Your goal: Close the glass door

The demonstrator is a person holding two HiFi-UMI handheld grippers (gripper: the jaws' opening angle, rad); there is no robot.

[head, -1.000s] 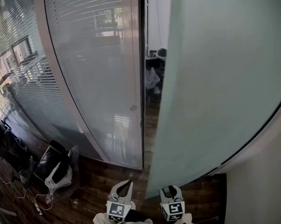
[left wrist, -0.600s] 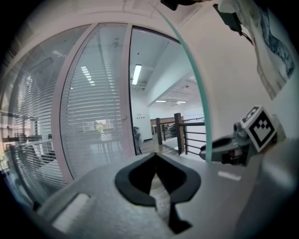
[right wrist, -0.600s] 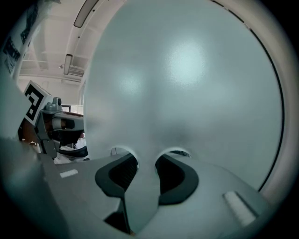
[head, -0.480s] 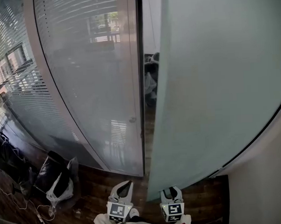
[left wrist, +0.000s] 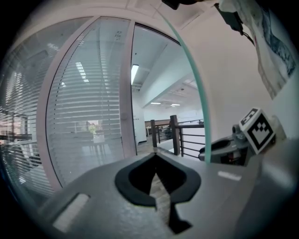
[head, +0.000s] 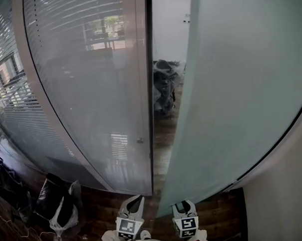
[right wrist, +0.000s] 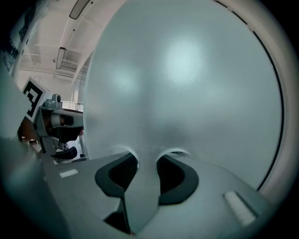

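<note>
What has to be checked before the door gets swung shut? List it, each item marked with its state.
1. Gap between frosted glass door and door frame closed: not ok, it stands open.
2. Right claw set against the door's face: cannot tell; its jaws are apart, facing the frosted pane, nothing pinched.
3. Left claw empty: ok, jaws together on nothing.
4. Left claw out of the door's swing: cannot tell; it sits beside the door's free edge.
5. Bags on the floor at left clear of the door: ok.
6. Dark heap beyond the doorway clear of the door: cannot tell.
</note>
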